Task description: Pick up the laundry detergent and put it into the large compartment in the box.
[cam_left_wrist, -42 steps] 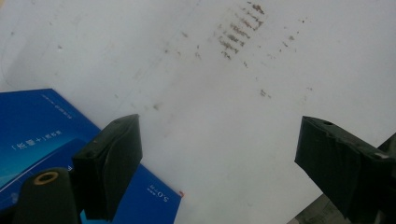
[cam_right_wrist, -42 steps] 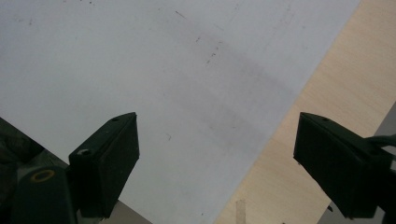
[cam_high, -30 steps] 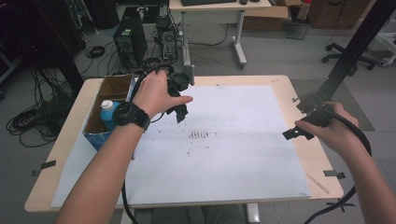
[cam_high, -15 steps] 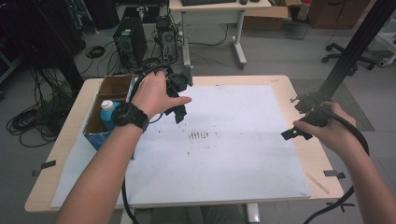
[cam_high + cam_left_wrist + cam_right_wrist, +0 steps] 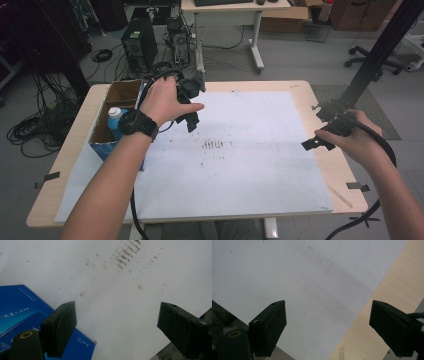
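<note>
My left gripper hangs over the upper left part of a white sheet, just right of a cardboard box. In the left gripper view its jaws stand wide open with nothing between them. The box's blue side lies at lower left there, and brown smudges mark the sheet ahead. My right gripper hovers at the sheet's right edge. Its jaws are open and empty over the white sheet and the wooden tabletop.
A bottle with a blue cap stands inside the cardboard box at the table's left. A dark smudge patch marks the sheet's middle. Tape strips sit near the table's edges. Computers, cables and a desk stand beyond the far edge.
The left hand has wavered slightly above the sheet and the right hand has barely shifted. Nothing was taken hold of or let go.
</note>
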Demonstrator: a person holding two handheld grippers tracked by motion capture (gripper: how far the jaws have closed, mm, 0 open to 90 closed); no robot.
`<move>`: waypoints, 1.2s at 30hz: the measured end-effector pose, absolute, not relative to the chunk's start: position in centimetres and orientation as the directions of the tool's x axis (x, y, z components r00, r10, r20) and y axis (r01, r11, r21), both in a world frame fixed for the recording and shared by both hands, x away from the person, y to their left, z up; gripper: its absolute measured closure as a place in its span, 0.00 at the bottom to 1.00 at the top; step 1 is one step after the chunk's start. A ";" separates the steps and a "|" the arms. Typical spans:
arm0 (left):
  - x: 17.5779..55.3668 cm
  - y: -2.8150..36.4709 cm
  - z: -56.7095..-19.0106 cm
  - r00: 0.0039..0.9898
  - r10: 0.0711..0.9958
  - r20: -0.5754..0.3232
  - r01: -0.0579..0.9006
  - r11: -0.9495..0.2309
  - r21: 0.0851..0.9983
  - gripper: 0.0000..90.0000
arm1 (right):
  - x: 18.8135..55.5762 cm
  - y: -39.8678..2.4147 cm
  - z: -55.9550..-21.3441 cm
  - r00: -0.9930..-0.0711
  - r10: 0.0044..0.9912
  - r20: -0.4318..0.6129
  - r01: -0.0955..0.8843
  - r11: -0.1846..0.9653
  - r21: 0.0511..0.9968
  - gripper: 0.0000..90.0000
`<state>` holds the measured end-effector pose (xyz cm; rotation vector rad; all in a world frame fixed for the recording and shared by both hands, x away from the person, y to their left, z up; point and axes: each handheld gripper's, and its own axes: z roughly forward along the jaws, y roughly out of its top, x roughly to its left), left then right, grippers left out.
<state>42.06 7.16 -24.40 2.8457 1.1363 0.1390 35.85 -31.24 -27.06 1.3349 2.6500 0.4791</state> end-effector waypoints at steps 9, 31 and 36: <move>42.0 7.0 -24.3 0.726 0.686 0.046 0.679 -0.725 0.114 0.17 | 35.8 -31.4 -27.0 -0.597 0.802 0.023 0.759 0.555 0.340 0.16; 42.3 6.4 -24.9 0.738 0.674 0.035 0.669 -0.737 0.092 0.17 | 36.0 -31.8 -27.3 -0.596 0.802 0.034 0.762 0.552 0.339 0.16; 42.3 6.2 -25.1 0.739 0.673 0.033 0.668 -0.739 0.086 0.17 | 36.0 -31.8 -27.4 -0.595 0.803 0.036 0.763 0.551 0.338 0.16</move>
